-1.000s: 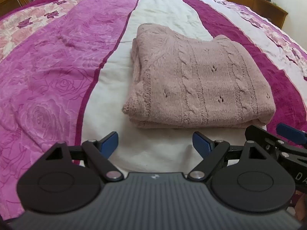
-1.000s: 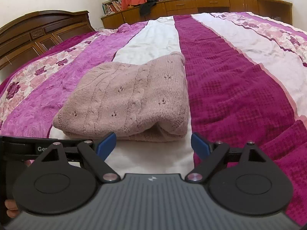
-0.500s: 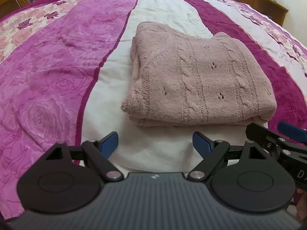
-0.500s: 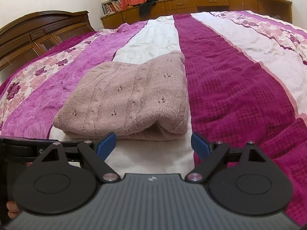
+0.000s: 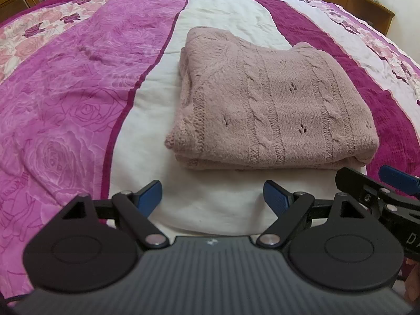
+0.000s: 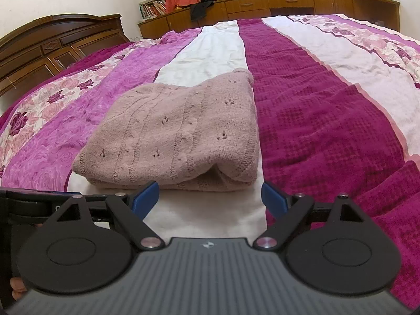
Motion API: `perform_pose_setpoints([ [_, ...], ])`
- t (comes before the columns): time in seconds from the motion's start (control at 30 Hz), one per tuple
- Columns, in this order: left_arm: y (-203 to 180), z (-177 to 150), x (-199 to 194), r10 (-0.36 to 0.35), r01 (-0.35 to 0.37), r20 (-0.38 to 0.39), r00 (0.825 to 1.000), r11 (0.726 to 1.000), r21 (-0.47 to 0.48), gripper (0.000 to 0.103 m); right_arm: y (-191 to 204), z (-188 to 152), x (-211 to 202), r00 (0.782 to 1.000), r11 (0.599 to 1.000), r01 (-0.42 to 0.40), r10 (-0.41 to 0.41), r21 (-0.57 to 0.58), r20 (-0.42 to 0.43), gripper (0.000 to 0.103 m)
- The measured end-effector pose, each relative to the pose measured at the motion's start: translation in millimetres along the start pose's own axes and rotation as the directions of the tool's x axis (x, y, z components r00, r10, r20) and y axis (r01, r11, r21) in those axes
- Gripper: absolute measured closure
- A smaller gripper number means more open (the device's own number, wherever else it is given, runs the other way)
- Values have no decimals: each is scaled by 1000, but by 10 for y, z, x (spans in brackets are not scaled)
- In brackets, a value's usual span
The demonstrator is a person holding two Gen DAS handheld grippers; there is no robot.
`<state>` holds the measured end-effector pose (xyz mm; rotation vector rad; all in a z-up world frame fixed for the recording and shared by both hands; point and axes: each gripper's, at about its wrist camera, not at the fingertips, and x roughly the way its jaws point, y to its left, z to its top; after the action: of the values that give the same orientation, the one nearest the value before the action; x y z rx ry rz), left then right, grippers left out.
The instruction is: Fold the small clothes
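A dusty-pink cable-knit sweater (image 5: 273, 105) lies folded into a thick rectangle on the white stripe of the bedspread, also seen in the right wrist view (image 6: 178, 134). My left gripper (image 5: 212, 197) is open, its blue pads empty, just short of the sweater's near edge. My right gripper (image 6: 210, 197) is open too, with nothing between its pads, in front of the sweater's near right corner. The right gripper's blue tip (image 5: 396, 178) pokes into the left wrist view at the right edge.
The bed carries a striped bedspread (image 6: 315, 110) of magenta, white and rose print. A dark wooden headboard (image 6: 52, 44) stands at the left. Wooden cabinets (image 6: 262, 5) with books, clothes and a plush toy run along the far wall. A fingertip (image 6: 18, 286) shows at bottom left.
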<state>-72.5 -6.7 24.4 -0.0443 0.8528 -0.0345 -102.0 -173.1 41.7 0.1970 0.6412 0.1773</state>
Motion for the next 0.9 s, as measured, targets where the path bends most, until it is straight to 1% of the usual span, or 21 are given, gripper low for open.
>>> perform_pose_setpoints([
  [0.9,0,-17,-28,-1,1,-4,1000,1000,-6,17,-1,2,-2,1000,1000,-1,1,0,2,13],
])
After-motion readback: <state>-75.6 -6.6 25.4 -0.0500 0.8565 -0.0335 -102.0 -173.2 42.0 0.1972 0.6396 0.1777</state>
